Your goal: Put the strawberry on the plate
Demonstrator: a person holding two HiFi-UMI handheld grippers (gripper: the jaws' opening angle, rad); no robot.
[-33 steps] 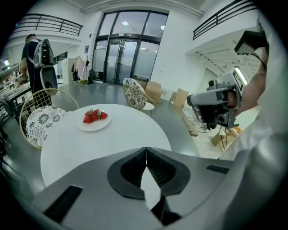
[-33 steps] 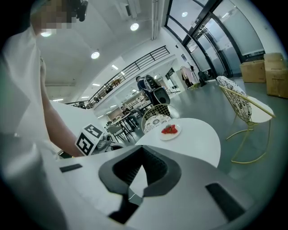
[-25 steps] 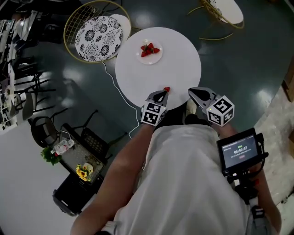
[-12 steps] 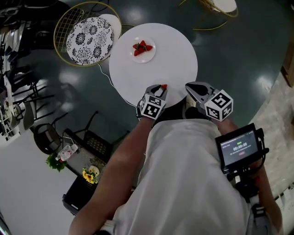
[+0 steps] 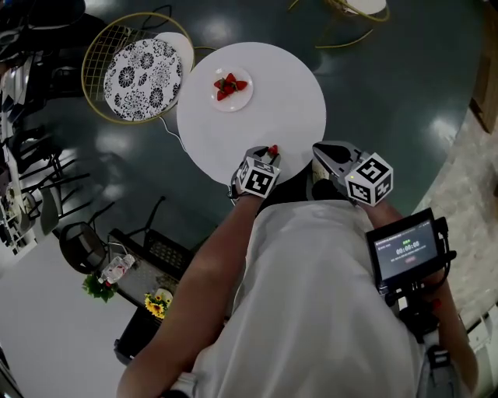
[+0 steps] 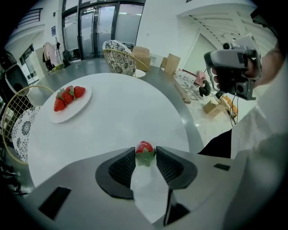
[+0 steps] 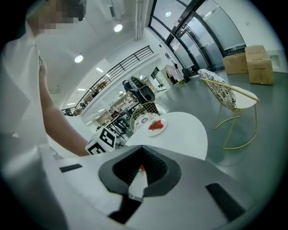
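A single red strawberry [image 5: 273, 149] lies at the near edge of the round white table [image 5: 272, 93]. My left gripper [image 5: 268, 155] points steeply down over it. In the left gripper view the strawberry [image 6: 144, 148] sits between the two black pads of the left gripper [image 6: 145, 156], whose jaws have just been opening and stand wide. A small white plate [image 5: 243, 98] with several strawberries [image 5: 230, 84] is at the table's far left, also in the left gripper view [image 6: 67, 112]. My right gripper [image 5: 325, 153] hovers beside the table edge, empty, tips together [image 7: 141, 158].
A gold wire chair with a patterned cushion [image 5: 144, 66] stands left of the table, and another chair [image 5: 350, 9] behind it. A white cable runs over the dark floor. A handheld screen [image 5: 405, 253] is at my right side. A black rack [image 5: 140, 272] stands lower left.
The left gripper has sunk toward the table and its jaws have spread. The strawberry, earlier just beyond its tip, now sits between the pads. The right gripper has stayed put.
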